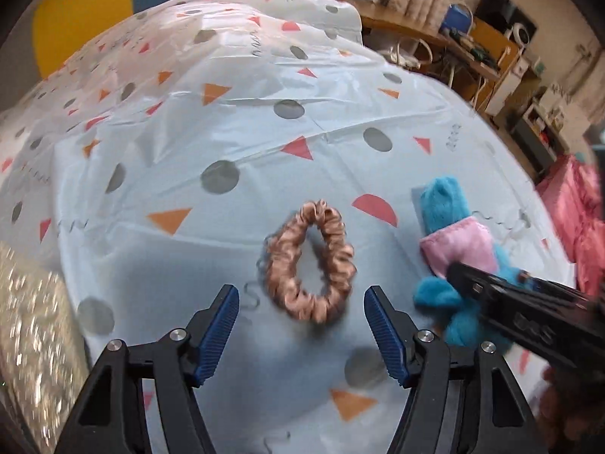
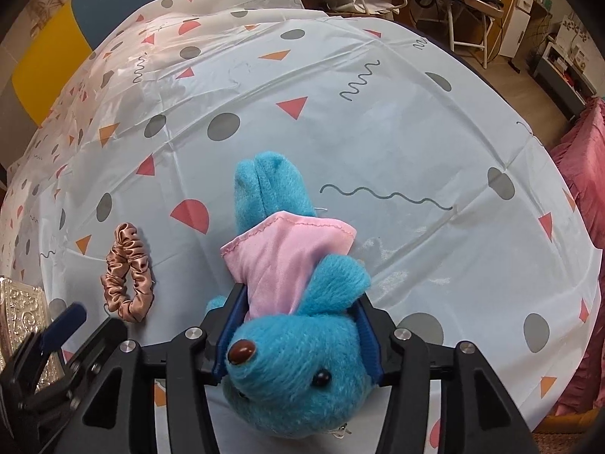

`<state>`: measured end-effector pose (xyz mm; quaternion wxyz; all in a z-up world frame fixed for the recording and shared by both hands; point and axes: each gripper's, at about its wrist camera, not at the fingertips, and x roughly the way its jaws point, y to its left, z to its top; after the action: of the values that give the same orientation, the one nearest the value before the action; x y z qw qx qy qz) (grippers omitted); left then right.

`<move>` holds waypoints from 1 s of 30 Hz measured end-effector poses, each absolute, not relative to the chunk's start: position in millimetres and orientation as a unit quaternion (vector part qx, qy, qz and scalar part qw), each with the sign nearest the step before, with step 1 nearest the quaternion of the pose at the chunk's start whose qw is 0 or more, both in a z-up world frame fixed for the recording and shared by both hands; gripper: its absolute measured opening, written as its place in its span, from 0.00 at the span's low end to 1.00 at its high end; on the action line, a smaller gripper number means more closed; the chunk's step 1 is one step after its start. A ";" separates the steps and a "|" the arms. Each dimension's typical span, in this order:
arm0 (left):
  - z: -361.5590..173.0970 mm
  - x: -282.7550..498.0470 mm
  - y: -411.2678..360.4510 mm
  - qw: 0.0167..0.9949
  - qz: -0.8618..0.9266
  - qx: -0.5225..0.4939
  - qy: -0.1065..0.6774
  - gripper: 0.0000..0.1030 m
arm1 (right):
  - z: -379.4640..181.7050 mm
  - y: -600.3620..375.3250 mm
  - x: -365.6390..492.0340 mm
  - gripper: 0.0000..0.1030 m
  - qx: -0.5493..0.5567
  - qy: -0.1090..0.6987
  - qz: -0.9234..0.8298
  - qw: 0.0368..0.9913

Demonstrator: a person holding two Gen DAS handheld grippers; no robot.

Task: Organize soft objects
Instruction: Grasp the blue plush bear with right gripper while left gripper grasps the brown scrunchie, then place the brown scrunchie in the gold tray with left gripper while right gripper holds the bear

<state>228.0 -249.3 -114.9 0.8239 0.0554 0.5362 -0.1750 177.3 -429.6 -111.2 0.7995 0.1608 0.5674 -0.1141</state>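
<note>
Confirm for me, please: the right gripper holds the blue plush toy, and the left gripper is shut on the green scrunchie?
Not quite: the scrunchie is brown, as the left wrist view shows; the left gripper is open above it. The right gripper does hold the blue plush toy.

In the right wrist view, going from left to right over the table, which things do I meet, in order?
silver embossed box → left tool → brown scrunchie → blue plush toy in a pink shirt, gripped near its head by the right tool → pink ruffled cloth beside the table's right edge.
</note>
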 end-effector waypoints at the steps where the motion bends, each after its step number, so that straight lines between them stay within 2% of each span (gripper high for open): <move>1: -118.1 232.4 -251.4 0.824 -0.171 0.059 0.538 0.68 | -111.1 -430.1 177.1 0.53 0.163 0.567 -0.114 0.799; 5: -127.0 245.3 -257.9 0.819 -0.163 0.068 0.546 0.67 | -112.3 -428.6 178.9 0.53 0.157 0.569 -0.114 0.799; 8: -126.0 246.6 -267.8 0.817 -0.182 0.078 0.542 0.49 | -114.4 -424.1 182.2 0.53 0.140 0.573 -0.113 0.799; 9: -125.3 246.3 -270.0 0.816 -0.186 0.083 0.540 0.32 | -114.7 -421.8 182.8 0.53 0.132 0.574 -0.113 0.800; 10: -124.9 246.1 -270.3 0.816 -0.189 0.084 0.539 0.19 | -115.6 -419.8 183.4 0.53 0.122 0.575 -0.113 0.801; 12: -124.3 245.8 -263.6 0.814 -0.195 0.072 0.542 0.14 | -116.1 -416.1 184.4 0.53 0.108 0.576 -0.114 0.802; 21: -103.5 233.5 -240.2 0.818 -0.202 0.059 0.535 0.13 | -121.1 -404.5 189.2 0.52 0.076 0.577 -0.111 0.805; 30: -26.5 255.5 -189.8 0.864 -0.153 0.015 0.479 0.13 | -121.3 -395.6 187.1 0.52 0.049 0.569 -0.105 0.814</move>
<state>255.5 -189.8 -26.5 0.8640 0.0150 0.4794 -0.1533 187.1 -395.6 -121.3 0.8140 0.0492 0.5692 -0.1052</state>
